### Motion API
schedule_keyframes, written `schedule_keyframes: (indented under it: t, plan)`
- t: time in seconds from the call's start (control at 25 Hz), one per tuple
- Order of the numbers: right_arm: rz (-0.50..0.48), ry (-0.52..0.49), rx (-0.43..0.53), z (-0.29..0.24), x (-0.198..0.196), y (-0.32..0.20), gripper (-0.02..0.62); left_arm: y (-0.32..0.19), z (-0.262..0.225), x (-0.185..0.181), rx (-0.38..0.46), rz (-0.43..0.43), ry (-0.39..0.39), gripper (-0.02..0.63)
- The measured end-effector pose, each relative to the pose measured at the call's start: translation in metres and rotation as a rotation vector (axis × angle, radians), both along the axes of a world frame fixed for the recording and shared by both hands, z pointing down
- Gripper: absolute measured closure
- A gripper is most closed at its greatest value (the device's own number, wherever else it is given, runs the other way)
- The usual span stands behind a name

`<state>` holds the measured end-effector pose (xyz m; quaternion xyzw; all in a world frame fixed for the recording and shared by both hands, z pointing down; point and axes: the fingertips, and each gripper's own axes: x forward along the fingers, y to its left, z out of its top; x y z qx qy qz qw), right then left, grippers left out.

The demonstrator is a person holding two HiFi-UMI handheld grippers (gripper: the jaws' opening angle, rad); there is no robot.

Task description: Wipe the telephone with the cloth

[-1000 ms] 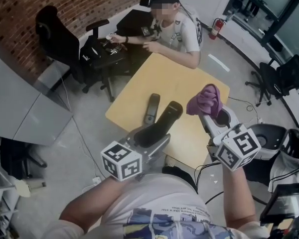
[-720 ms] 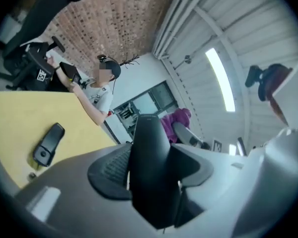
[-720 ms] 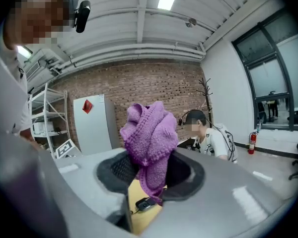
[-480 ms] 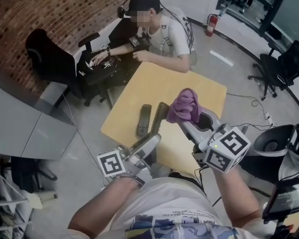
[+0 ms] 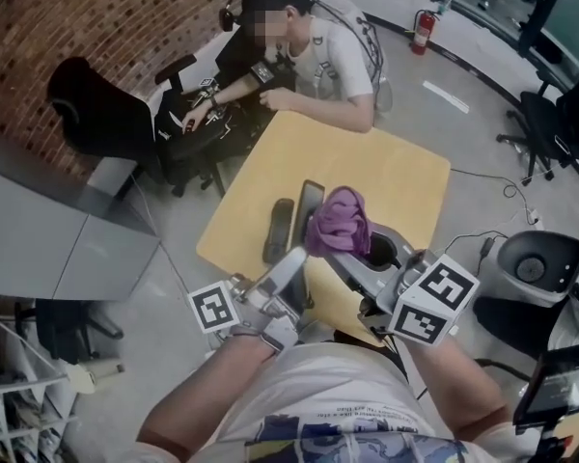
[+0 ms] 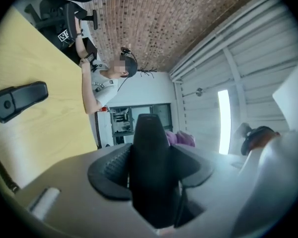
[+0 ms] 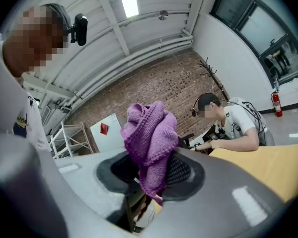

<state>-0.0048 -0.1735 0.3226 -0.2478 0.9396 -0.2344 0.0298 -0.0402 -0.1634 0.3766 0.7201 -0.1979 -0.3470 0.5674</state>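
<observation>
Purple knitted cloth (image 7: pixel 150 133) stands bunched in our right gripper (image 7: pixel 148 177), whose jaws are pinched on only its lower folds. Our left gripper (image 6: pixel 150 182) is clamped on the near end of the black telephone handset (image 6: pixel 149 143), which we hold raised above the near part of the yellow table (image 5: pixel 396 177), its free end pointing to the far side. In the head view the cloth sits against the right side of that free end, though we cannot tell whether it presses or merely overlaps. A second black piece (image 5: pixel 279 230) of the telephone lies flat on the table to the left. Our main worry is leverage: we grip the handset at one end and rub at the other, so a firm sideways stroke could, we judge, twist the smooth plastic in the jaws or work it loose. From where we hold it, it could drop onto the table edge or the floor. A small bite of fabric can also pull out if the knit drags or snags. And the bulky wad hides the contact, so we might scrape hard jaw against the handset, or miss whole faces.
</observation>
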Motion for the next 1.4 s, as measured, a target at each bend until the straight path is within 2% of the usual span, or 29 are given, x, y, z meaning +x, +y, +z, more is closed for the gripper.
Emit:
schedule_keyframes:
  t: [0.28, 0.52, 0.72, 0.8, 1.0, 1.12, 1.24, 1.4]
  plan:
    - [-0.086, -0.026, -0.031, 0.002, -0.002, 0.017, 0.474, -0.007, -0.005, -0.001, -0.008, -0.020, 0.020, 0.353]
    - [-0.160, -0.004, -0.036, 0.007, -0.004, 0.039, 0.474, -0.011, -0.006, -0.007, -0.010, -0.044, 0.003, 0.353]
    - [-0.232, 0.020, -0.032, 0.013, -0.008, 0.056, 0.474, -0.015, -0.010, -0.012, 0.004, -0.044, 0.023, 0.353]
    - [-0.203, 0.015, -0.025, 0.010, 0.000, 0.046, 0.474, -0.015, -0.012, -0.011, 0.007, -0.040, 0.034, 0.353]
    - [-0.033, -0.020, 0.009, -0.006, 0.029, -0.005, 0.474, -0.007, -0.017, -0.003, 0.021, -0.011, 0.068, 0.353]
    - [0.027, -0.047, 0.025, -0.015, 0.035, -0.026, 0.474, -0.001, -0.016, 0.001, 0.019, 0.000, 0.074, 0.353]
    - [0.027, -0.073, 0.016, -0.017, 0.030, -0.031, 0.474, 0.000, -0.014, 0.003, 0.013, -0.004, 0.064, 0.353]
    - [-0.026, -0.068, -0.013, -0.007, 0.013, -0.019, 0.474, -0.002, -0.011, 0.000, 0.001, -0.014, 0.049, 0.353]
